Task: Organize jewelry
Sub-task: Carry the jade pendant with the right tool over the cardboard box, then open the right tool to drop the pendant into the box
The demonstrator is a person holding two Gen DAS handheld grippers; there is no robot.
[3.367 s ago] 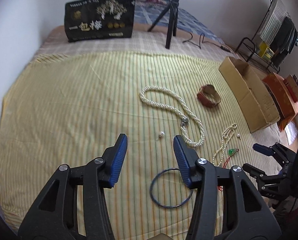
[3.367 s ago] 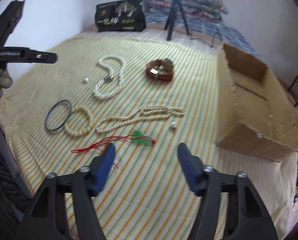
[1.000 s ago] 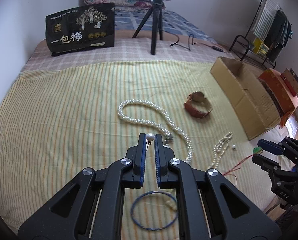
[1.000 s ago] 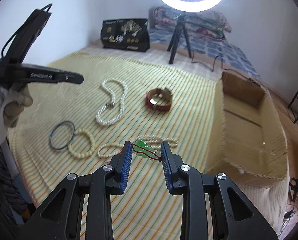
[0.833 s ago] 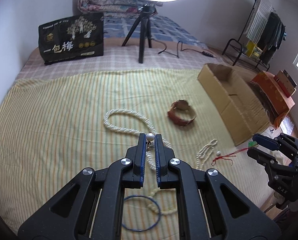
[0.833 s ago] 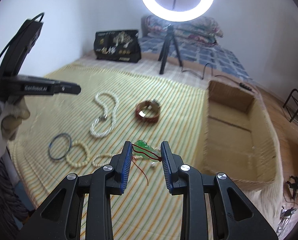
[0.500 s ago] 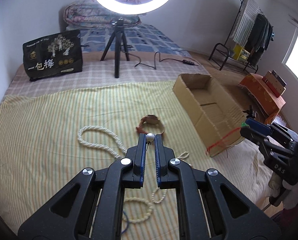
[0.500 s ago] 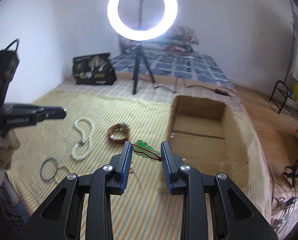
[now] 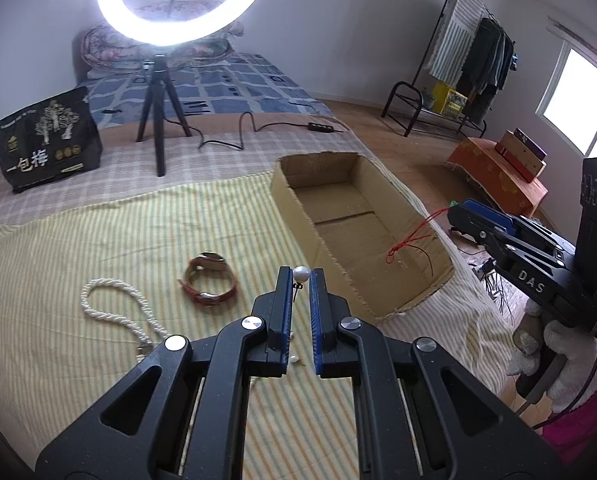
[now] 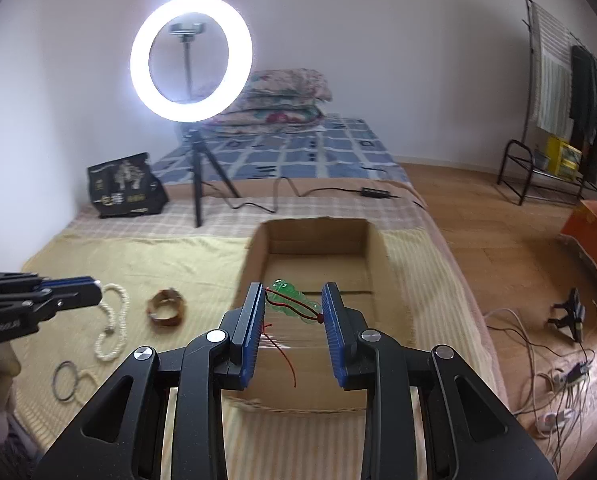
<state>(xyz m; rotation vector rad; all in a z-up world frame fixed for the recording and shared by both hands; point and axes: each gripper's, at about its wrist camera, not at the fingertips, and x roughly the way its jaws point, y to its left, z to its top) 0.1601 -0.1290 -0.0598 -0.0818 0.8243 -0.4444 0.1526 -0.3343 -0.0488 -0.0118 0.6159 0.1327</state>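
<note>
My left gripper [image 9: 300, 278] is shut on a pearl earring [image 9: 300, 274], held above the striped cloth near the open cardboard box [image 9: 294, 200]. My right gripper [image 10: 294, 300] is shut on a green pendant [image 10: 288, 300] whose red cord [image 10: 282, 350] dangles over the box [image 10: 254, 264]; in the left wrist view the right gripper [image 9: 464, 214] is at the box's right side with the cord [image 9: 410, 242] hanging inside. A rope pearl necklace [image 9: 110, 308], a brown bracelet [image 9: 210, 284] and a dark bangle [image 10: 64, 380] lie on the cloth.
A ring light on a tripod [image 9: 158, 92] and a black bag [image 9: 46, 140] stand at the back of the bed. A clothes rack [image 9: 470, 60] and an orange box [image 9: 498, 172] stand on the floor at right. Cables [image 10: 554, 380] lie on the floor.
Both grippers have risen and moved right toward the box, each holding its item. The pendant now hangs over the box opening.
</note>
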